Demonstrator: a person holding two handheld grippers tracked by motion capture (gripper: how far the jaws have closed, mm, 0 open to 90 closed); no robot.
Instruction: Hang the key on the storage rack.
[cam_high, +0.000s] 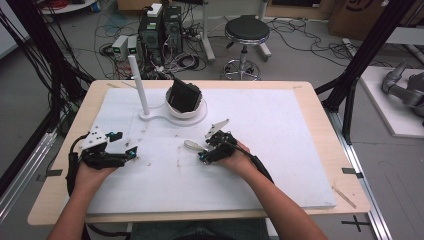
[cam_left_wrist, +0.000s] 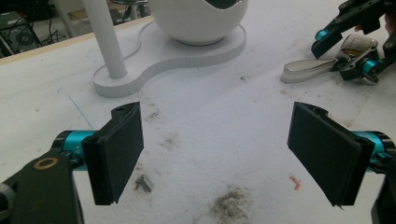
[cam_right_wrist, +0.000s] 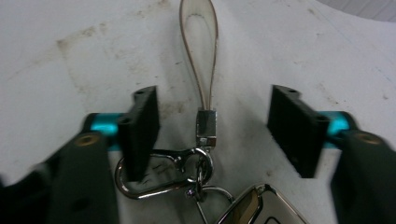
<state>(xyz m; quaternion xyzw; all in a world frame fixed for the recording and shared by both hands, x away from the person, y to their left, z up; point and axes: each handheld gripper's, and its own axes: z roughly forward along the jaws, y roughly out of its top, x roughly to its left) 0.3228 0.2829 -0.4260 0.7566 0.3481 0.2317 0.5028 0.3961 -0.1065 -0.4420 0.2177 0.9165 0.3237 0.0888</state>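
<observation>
Right gripper (cam_right_wrist: 212, 133): jaws partly spread, straddling the keychain (cam_right_wrist: 205, 126) on the white mat (cam_right_wrist: 70, 56). Pads clear of the strap; the left pad seems to overlap the metal clasp, contact uncertain. Its own view shows strap loop ahead of the jaws and clasp rings between them; the high view gives just a pale sliver. Left gripper (cam_left_wrist: 217, 151): jaws wide, empty, resting on the mat.

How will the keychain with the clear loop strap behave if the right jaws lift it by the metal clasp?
The keychain would probably dangle and swing, since its strap, clasp and rings are loosely linked. The polished metal looks slippery for the right gripper. The thin strap seems floppy, so pushing it would likely bend it.
</observation>
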